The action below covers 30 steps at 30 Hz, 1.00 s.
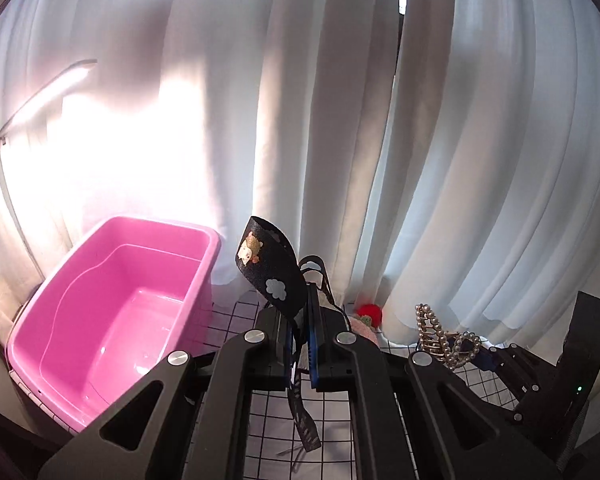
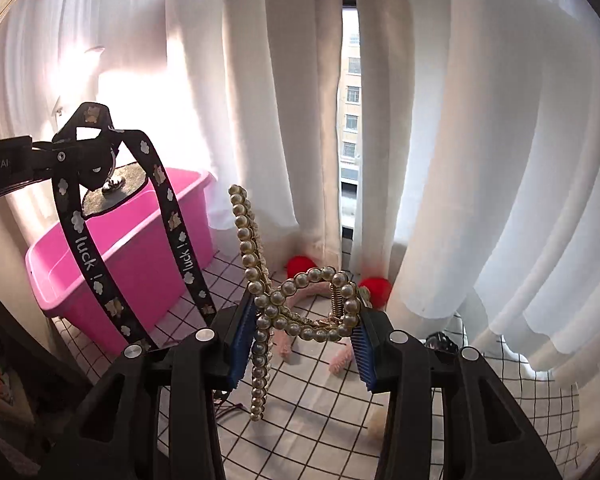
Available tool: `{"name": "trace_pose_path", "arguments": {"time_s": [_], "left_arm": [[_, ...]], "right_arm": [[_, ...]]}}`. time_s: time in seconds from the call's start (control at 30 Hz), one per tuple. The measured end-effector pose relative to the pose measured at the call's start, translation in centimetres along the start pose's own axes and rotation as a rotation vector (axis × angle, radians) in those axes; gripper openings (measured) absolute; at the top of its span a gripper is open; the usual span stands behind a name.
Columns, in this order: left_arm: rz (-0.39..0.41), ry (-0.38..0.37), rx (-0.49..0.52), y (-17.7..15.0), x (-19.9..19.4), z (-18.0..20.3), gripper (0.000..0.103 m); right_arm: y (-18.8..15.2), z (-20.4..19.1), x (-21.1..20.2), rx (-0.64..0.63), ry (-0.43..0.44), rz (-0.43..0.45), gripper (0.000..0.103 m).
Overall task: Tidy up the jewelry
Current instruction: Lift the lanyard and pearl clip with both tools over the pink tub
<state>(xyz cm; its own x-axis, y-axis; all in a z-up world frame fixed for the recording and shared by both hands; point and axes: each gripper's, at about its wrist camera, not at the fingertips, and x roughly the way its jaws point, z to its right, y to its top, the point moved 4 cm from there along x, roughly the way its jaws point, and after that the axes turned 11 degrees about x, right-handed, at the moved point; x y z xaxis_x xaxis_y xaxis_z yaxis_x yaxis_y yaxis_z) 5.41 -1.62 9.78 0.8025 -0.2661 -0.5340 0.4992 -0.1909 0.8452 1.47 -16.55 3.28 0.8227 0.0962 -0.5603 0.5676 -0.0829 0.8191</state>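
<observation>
Your left gripper (image 1: 300,340) has its jaws pressed together on a black ribbon hair bow (image 1: 270,268) printed with clouds and small bears. The bow stands up above the jaws, and its tails, lettered "luck !", hang below them, clear of the desk (image 1: 332,412).

Your right gripper (image 2: 304,344) pinches a pearl hair clip (image 2: 300,304) between its blue pads, jaws part-way apart around it. The clip's heart-shaped loop sits between the pads; one beaded arm rises up and left, another hangs down.

Both pieces are held in the air over the desk's white grid-check cloth. A pink plastic bin (image 1: 112,300) sits at the left on the cloth, against the white curtains (image 1: 380,140). Nothing shows inside it in the left wrist view.

On the cloth near the curtain hem lie red pompoms (image 2: 374,286) and a pale pink fuzzy piece (image 2: 342,360); what that piece is cannot be made out.
</observation>
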Motion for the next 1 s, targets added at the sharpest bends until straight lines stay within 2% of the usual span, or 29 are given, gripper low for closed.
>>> {"name": "trace_pose_path", "arguments": {"time_s": [0.2,0.47,0.67,0.8,1.0], "left_arm": [[0.082,0.079,0.023,5.3,-2.9,-5.4,0.006],[0.114,0.203,-0.021,7.9,-5.4,-14.0,0.006],[0.085,0.297,-0.063,7.1,-5.2,-20.0,0.006],[0.04,0.333,-0.099,4.8,-4.0,-23.5,0.006],[-0.084,0.345,-0.156,0.0,0.3,-27.1,0.006]], "right_arm": [[5.1,-6.6,0.2,-0.07,0.097,0.068,0.042],[10.0,-15.5,2.0,-0.15,0.213,0.104,0.042],[10.9,-21.8,5.5,-0.218,0.275,0.066,0.042],[10.3,-24.9,8.0,-0.244,0.297,0.018,0.042],[8.5,-27.9,13.8,-0.274,0.297,-0.138,0.042]]}}
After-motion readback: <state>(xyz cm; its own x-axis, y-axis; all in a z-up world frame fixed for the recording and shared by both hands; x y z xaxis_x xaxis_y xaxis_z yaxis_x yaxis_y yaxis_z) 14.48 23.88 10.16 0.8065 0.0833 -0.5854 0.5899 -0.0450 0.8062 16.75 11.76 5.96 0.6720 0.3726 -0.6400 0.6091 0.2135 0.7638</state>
